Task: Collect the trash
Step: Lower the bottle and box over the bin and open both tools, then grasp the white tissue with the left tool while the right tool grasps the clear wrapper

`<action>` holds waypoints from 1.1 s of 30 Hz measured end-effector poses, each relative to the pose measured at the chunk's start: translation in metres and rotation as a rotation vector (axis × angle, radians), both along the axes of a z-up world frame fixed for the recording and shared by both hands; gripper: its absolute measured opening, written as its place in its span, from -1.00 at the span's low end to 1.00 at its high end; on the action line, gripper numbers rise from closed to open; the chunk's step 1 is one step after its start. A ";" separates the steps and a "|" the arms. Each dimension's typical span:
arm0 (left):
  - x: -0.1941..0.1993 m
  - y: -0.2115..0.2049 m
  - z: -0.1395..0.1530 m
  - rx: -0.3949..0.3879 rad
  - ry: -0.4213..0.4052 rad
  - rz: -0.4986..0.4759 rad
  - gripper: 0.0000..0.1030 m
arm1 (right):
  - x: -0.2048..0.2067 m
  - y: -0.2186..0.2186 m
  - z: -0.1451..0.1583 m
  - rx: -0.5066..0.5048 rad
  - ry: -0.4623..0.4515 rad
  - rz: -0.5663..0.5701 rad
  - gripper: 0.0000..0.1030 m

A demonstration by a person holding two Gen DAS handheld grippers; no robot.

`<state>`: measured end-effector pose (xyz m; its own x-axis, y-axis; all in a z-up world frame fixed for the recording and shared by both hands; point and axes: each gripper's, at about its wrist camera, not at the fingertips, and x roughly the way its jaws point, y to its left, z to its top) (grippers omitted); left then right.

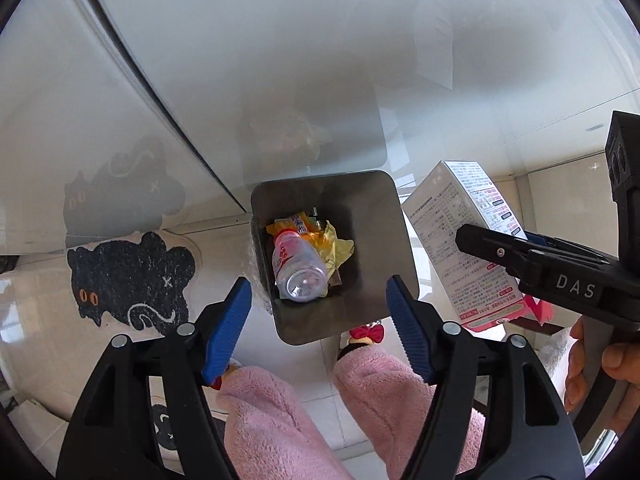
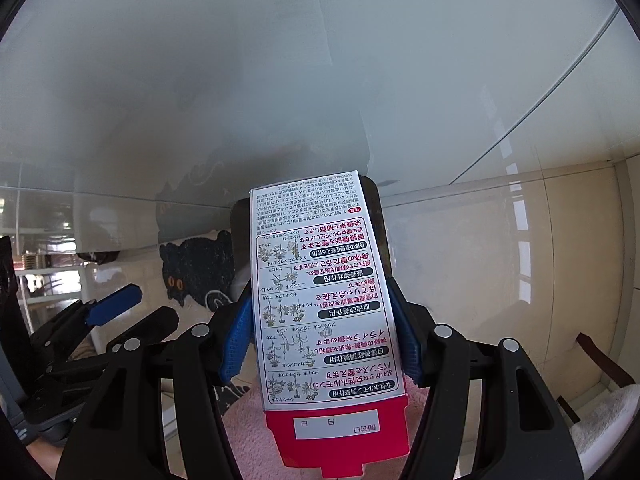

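A square metal trash bin (image 1: 372,232) stands on the floor below my left gripper (image 1: 320,316), which is open and empty above its near rim. Inside lie a clear plastic bottle (image 1: 298,268) with a pink label and yellow wrappers (image 1: 334,246). My right gripper (image 2: 322,336) is shut on a white and red carton (image 2: 324,300) printed with Japanese text. In the left wrist view the carton (image 1: 460,240) hangs just right of the bin, held by the right gripper (image 1: 532,256). In the right wrist view the bin (image 2: 380,224) is mostly hidden behind the carton.
A frosted glass tabletop edge (image 1: 168,112) runs over the bin's far side. A black cat rug (image 1: 128,280) lies left of the bin. My pink fleece legs (image 1: 280,412) and slippers are below. The left gripper (image 2: 116,304) shows at the right wrist view's left.
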<state>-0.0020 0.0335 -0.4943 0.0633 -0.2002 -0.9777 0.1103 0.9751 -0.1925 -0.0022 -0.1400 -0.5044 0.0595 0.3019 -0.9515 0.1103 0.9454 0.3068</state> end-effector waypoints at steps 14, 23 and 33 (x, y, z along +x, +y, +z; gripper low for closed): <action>-0.010 0.016 0.025 0.016 -0.005 0.032 0.59 | 0.005 0.009 0.009 0.023 0.011 0.026 0.55; -0.028 0.017 0.095 -0.029 -0.070 0.072 0.83 | -0.018 -0.046 0.087 -0.046 -0.056 0.059 0.93; -0.035 -0.005 0.235 -0.100 -0.320 -0.005 0.84 | -0.041 -0.109 0.250 -0.088 -0.391 0.057 0.93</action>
<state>-0.0372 0.0289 -0.2592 0.3629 -0.2950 -0.8839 0.1855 0.9524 -0.2417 -0.0433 -0.2488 -0.2542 0.4079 0.2333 -0.8827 -0.0521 0.9712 0.2326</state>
